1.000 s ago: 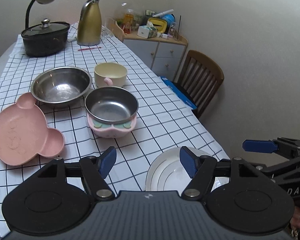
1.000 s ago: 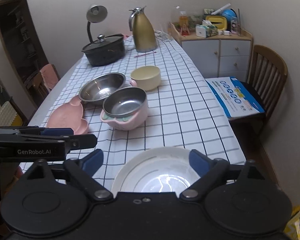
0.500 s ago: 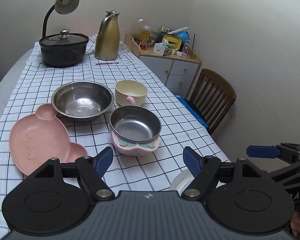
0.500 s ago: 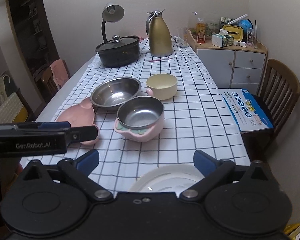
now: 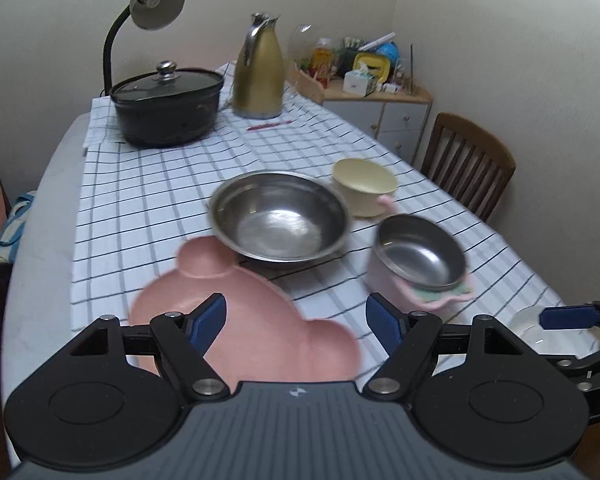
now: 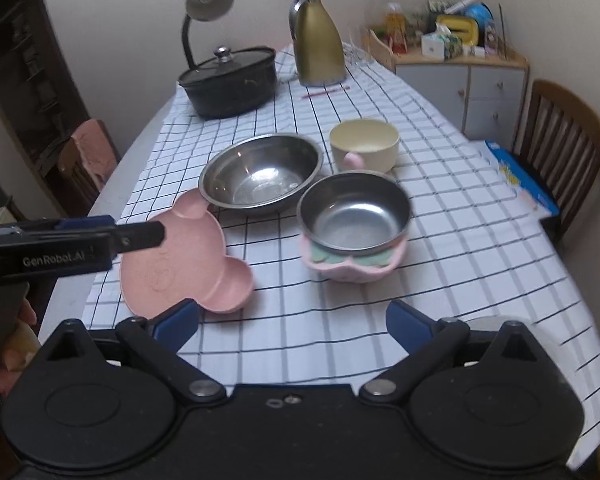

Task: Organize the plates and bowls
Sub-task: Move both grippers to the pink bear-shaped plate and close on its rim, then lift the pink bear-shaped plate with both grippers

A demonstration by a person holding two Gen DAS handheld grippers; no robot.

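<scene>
The pink bear-shaped plate (image 5: 244,320) lies near the tabletop's left edge, right under your left gripper (image 5: 296,320), whose fingers have just been opening and stand apart around nothing. The large steel bowl (image 6: 260,178) touches the plate's far ear. Just beside it sit the steel bowl in a pink holder (image 6: 354,224) and the cream cup (image 6: 364,144). A white plate (image 5: 534,324) lies at the near right corner. Your right gripper (image 6: 292,326) hovers over the checked cloth (image 6: 460,248), fingers apart and empty.
</scene>
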